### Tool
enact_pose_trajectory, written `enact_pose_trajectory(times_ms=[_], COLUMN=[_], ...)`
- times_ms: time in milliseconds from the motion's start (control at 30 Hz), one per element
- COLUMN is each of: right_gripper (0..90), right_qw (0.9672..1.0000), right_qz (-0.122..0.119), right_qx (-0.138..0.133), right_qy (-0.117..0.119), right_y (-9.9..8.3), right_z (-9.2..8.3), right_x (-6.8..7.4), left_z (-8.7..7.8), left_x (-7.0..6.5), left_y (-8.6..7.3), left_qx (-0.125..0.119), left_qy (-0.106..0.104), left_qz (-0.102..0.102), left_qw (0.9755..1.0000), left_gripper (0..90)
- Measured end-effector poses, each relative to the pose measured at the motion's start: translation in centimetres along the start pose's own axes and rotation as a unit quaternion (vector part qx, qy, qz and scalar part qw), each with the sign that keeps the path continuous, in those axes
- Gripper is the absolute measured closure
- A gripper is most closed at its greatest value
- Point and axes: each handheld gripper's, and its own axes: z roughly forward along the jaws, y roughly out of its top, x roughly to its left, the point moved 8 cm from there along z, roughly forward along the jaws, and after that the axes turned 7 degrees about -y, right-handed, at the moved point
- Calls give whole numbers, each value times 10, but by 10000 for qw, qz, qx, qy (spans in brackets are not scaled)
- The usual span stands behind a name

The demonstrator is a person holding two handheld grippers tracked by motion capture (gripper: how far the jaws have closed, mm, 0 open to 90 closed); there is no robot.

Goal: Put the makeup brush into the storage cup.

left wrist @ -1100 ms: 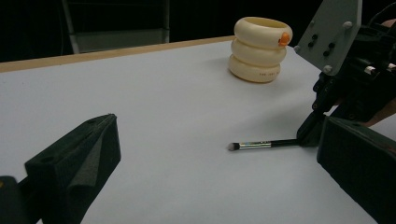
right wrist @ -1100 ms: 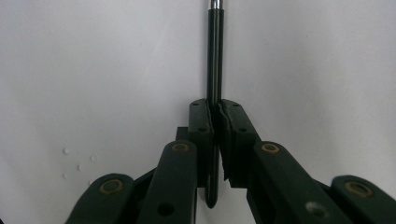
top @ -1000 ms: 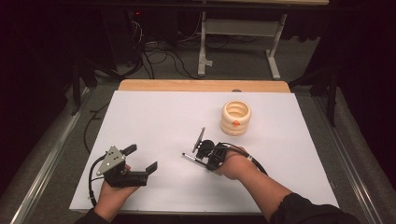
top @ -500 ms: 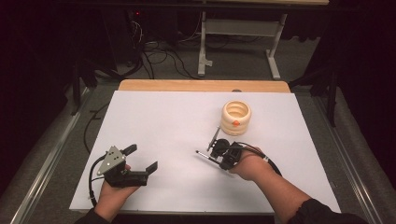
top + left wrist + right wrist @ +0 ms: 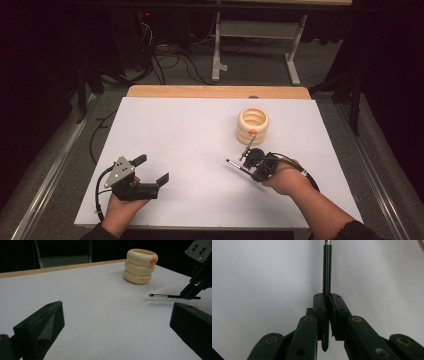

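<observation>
A cream holder [image 5: 252, 122] made of three stacked rings stands on the white table at the right of centre, with a small orange spot on its near side. It also stands far off in the left gripper view [image 5: 139, 266]. Just in front of it, my right gripper [image 5: 250, 171] is shut on a thin black brush [image 5: 236, 165], which lies almost level and points left, just above the sheet. The right gripper view has the jaws closed [image 5: 328, 296] on the brush handle [image 5: 327, 270]. My left gripper [image 5: 151, 169] rests open and empty at the front left.
A white sheet [image 5: 190, 135] covers the table, with a wooden strip [image 5: 215, 91] along its far edge. Metal rails run along both sides. Behind the table are floor cables [image 5: 170, 60] and a white desk frame [image 5: 260, 35]. From the left gripper view, the brush [image 5: 165, 295] hovers over its shadow.
My right gripper has moved right, closer to the cream holder, carrying the brush. The left gripper has stayed still.
</observation>
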Motion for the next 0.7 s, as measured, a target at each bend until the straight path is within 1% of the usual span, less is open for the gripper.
enact_pose_trajectory(times_ms=[133,200,233,300,333,400,500,533,567,600,633,667,700], right_gripper=[861,861,861,861,861,861,862,861,861,861,861,861,861], right_qw=[10000,10000,9999,9999,9995,9993,9983,9971,9971,9954,9954,9942,9935], right_qz=[34,46,89,77,165,209,320,419,419,532,532,632,650], right_qx=[-30,-60,-97,-123,-250,-300,-494,-643,-643,-802,-802,-869,-937], right_qy=[-12,-9,-30,-34,-24,-48,-19,-14,-14,2,2,14,11], right_y=[0,0,0,0,0,0,-1,-1,-1,-1,-1,-1,-1], right_z=[1,1,1,0,0,0,-2,-2,-2,-2,-2,-2,-2], right_x=[0,0,0,-1,-2,-3,-4,-5,-5,-5,-5,-5,-5], left_z=[0,-1,-1,-2,-2,-2,-2,-2,-2,-2,-2,-1,-1], left_x=[0,0,1,2,2,1,1,1,1,1,1,1,1], left_y=[0,0,0,0,0,0,0,0,0,0,0,0,0], left_qx=[17,-5,9,19,2,-28,-27,-2,-2,23,23,-5,-6], left_qy=[-2,7,12,14,17,22,23,19,19,12,12,12,13], left_qz=[21,-1,6,16,2,-19,-19,0,0,26,26,2,2], left_qw=[10000,10000,10000,10000,10000,10000,10000,10000,10000,10000,10000,10000,10000], left_gripper=[2,2,2,2,2,2,2,2,2,2,2,2,2])
